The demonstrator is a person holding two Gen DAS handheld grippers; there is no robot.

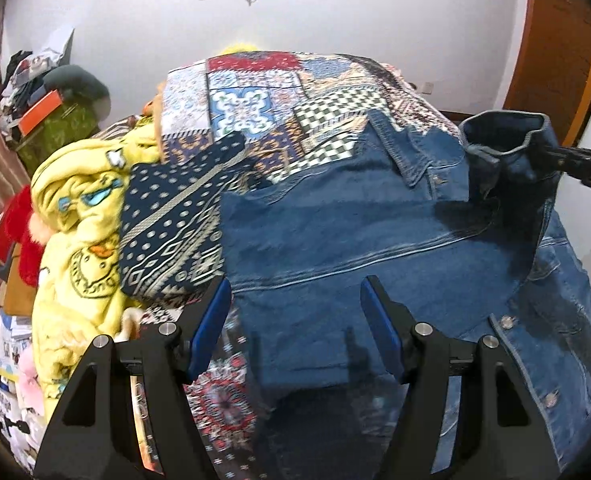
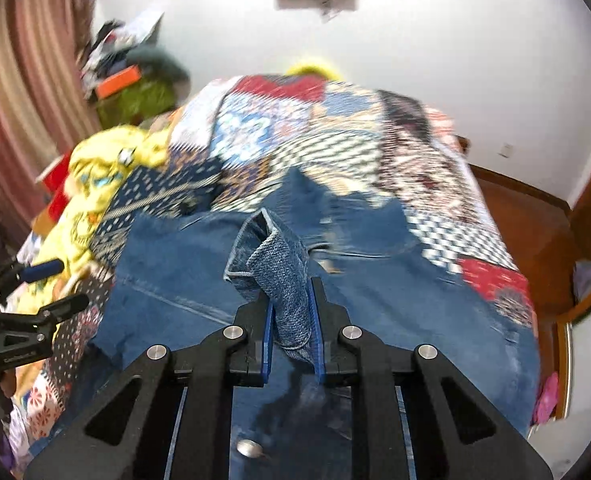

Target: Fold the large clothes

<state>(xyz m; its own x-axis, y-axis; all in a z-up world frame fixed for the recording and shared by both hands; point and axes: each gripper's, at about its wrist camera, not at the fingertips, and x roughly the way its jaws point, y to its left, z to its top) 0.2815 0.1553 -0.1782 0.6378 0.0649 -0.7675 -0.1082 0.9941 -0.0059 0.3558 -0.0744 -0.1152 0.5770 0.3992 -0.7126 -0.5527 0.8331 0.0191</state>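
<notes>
Fold just begun | denim jacket lies spread on the bed | our right claw pinches the sleeve cuff above the jacket | our left claw wide apart, empty, over its near edge | most folds left

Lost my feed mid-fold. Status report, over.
Right gripper shut on denim cuff, lifted. Left gripper open above denim jacket. Yellow blanket beside it, not blocking.
</notes>
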